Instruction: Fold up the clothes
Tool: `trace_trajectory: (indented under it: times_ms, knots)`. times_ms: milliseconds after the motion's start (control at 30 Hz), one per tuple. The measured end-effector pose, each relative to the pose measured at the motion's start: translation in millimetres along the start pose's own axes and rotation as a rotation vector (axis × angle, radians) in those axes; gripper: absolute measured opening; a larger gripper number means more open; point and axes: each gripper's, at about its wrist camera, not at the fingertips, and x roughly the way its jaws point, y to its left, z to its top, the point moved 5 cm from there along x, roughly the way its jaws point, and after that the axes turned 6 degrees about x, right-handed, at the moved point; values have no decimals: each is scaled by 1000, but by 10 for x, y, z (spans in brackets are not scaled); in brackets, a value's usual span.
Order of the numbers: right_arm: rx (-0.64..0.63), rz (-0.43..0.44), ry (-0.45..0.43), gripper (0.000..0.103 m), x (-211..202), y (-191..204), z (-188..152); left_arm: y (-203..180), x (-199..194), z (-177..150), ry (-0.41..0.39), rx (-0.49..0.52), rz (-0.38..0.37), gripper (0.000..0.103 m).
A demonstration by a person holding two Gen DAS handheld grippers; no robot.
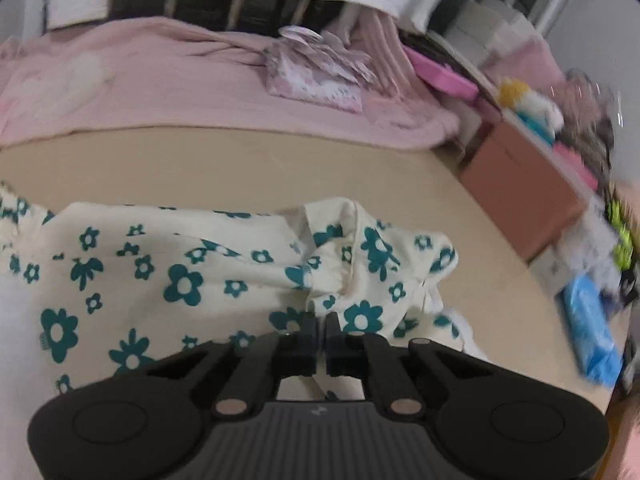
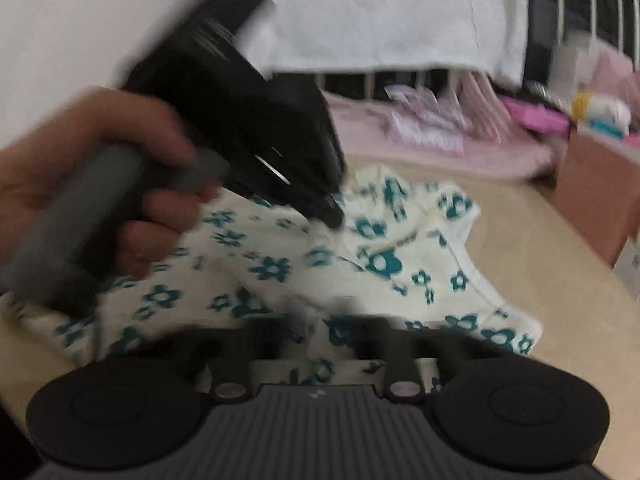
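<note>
We start with the tan table (image 1: 240, 160), which fills both views, a pink blanket (image 1: 160, 80) bunched along its far edge and a brown box (image 1: 520, 184) at its far right corner. Across the middle of the table lies the floral garment (image 1: 180, 272), cream with teal flowers, partly flat and partly rucked. In the left wrist view its long axis runs left to right, the smoother stretch toward the left edge and a heaped, turned-over part toward the right.

Now the left gripper (image 1: 320, 326): its jaws are clenched tight with cream cloth pinched between them, right where the heaped part begins. So we have the garment in hand on this side, with most of the fabric lying ahead and to the left of the jaws.

From the right wrist view we see the left hand (image 2: 100, 184) wrapped round its grey handle, the black tool angled down onto the cloth near the table's centre.

The right gripper (image 2: 344, 320) sits low over the near hem, but the picture is badly smeared; its jaws look parted above the fabric, though we cannot tell for sure. The white-trimmed edge (image 2: 504, 304) lies just ahead and to the right of it, so we judge the right hand nearer for that side, and the fold likely turns across the long axis.
</note>
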Motion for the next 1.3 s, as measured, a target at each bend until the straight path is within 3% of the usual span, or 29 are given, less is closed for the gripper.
trace_trajectory:
  times_ms: [100, 267, 400, 467, 533, 600, 633, 667, 733, 900, 1033, 1100, 1167, 1233, 1300]
  knots:
    - [-17, -21, -50, 2, -132, -2, 71, 81, -56, 62, -27, -3, 26, 2]
    - [-78, 80, -54, 2, -386, 206, 23, 115, 7, 54, -18, 35, 70, 4]
    - [-91, 29, -66, 10, -430, 151, -118, 133, -202, -52, -49, 50, 72, 20]
    - [-47, 39, -93, 18, -559, -16, -166, 97, -393, -101, -79, 60, 45, 28]
    - [-49, 10, -71, 19, -566, -117, -224, 15, -436, -144, -72, 84, 22, 40]
    - [-67, -15, -38, 20, -473, -153, -271, -77, -306, -195, -14, 101, 15, 34]
    - [-66, -15, -27, 20, -422, -153, -276, -114, -227, -218, 16, 103, 9, 9]
    - [-64, -15, -15, 18, -370, -151, -281, -141, -155, -234, 34, 96, -5, 0]
    - [-49, -48, -20, 4, -321, -164, -273, -162, -101, -219, 14, 48, -47, 1]
    - [52, -83, -134, 2, -663, -263, -27, -155, -403, -85, -123, -46, -167, 0]
    - [37, -12, -103, 2, -727, -76, 16, 47, -376, -165, -110, -41, -70, 2]
    - [-12, -3, -33, 7, -616, 56, -82, 130, -322, -265, -83, -12, -5, 7]
    - [-63, 6, -3, 7, -579, 141, -146, 141, -393, -350, -98, 10, 3, 13]
    - [18, 26, -74, 17, -711, -84, 5, 102, -504, -395, -139, 53, 18, 29]
    - [96, -6, -121, 40, -742, -422, 181, -19, -572, -426, -179, 125, 61, 30]
